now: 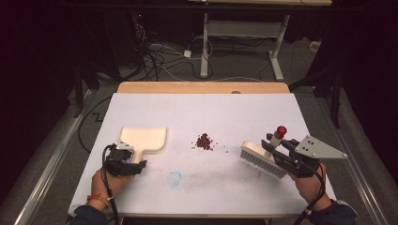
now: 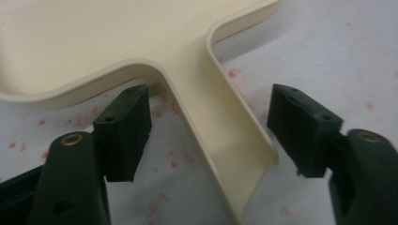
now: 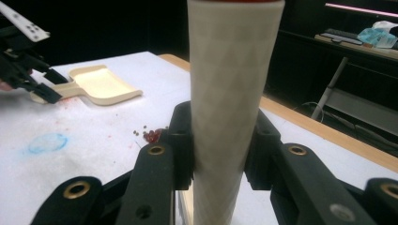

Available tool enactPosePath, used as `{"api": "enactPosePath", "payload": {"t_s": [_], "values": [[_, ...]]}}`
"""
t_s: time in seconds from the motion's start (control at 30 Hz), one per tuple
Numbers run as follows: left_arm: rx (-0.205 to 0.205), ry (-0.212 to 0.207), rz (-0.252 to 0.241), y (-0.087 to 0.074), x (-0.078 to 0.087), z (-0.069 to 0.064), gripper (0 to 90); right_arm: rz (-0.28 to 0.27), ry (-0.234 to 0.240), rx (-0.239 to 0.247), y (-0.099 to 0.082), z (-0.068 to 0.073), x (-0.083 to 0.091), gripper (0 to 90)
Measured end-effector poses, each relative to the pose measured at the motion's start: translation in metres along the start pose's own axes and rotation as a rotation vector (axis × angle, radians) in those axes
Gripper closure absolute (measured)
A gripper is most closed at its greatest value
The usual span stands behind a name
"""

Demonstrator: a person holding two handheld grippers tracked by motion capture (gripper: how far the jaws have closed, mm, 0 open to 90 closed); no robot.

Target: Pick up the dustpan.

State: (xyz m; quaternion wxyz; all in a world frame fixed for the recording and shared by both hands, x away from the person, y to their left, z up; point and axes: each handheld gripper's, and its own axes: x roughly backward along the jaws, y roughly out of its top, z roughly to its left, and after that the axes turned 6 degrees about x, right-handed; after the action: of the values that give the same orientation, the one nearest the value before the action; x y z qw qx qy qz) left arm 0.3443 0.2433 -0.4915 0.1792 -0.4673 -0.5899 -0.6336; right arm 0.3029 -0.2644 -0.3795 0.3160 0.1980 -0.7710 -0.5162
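A cream dustpan [image 1: 142,138] lies flat on the white table at the left, its handle [image 2: 220,126] pointing toward me. My left gripper [image 1: 139,165] straddles that handle. In the left gripper view its black pads [image 2: 124,129] stand on either side of the handle with gaps showing, so it is open. A small pile of dark red beads [image 1: 204,141] sits mid-table. At the right, my right gripper [image 1: 278,151] is shut on the white handle [image 3: 232,117] of a hand brush [image 1: 257,158], whose bristles rest on the table and whose red tip [image 1: 281,131] points up and away.
A blue smudge [image 1: 174,178] and faint red stains mark the white cover near the front. The table's wooden far edge [image 1: 202,87] borders a dark floor with cables and a desk frame [image 1: 205,47]. The dustpan [image 3: 101,84] and beads [image 3: 152,135] also appear in the right gripper view.
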Motion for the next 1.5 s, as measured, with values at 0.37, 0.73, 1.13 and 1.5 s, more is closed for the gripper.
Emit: {"api": "enactPosePath", "payload": {"t_s": [0.37, 0.73, 1.13, 1.5], "values": [[-0.004, -0.005, -0.056, 0.012, -0.01, 0.012, 60.8, 0.001, -0.034, -0.021, -0.005, -0.001, 0.001, 69.7], [-0.061, -0.024, -0.076, 0.014, -0.007, 0.015, 63.3, 0.003, -0.034, -0.043, -0.006, -0.005, -0.003, 69.8], [-0.106, -0.022, -0.096, 0.015, 0.014, 0.017, 63.4, 0.016, -0.046, -0.05, -0.007, -0.01, -0.008, 69.8], [-0.195, -0.076, -0.069, 0.013, 0.03, 0.009, 63.4, 0.034, -0.071, -0.068, -0.011, -0.014, -0.008, 69.9]]}}
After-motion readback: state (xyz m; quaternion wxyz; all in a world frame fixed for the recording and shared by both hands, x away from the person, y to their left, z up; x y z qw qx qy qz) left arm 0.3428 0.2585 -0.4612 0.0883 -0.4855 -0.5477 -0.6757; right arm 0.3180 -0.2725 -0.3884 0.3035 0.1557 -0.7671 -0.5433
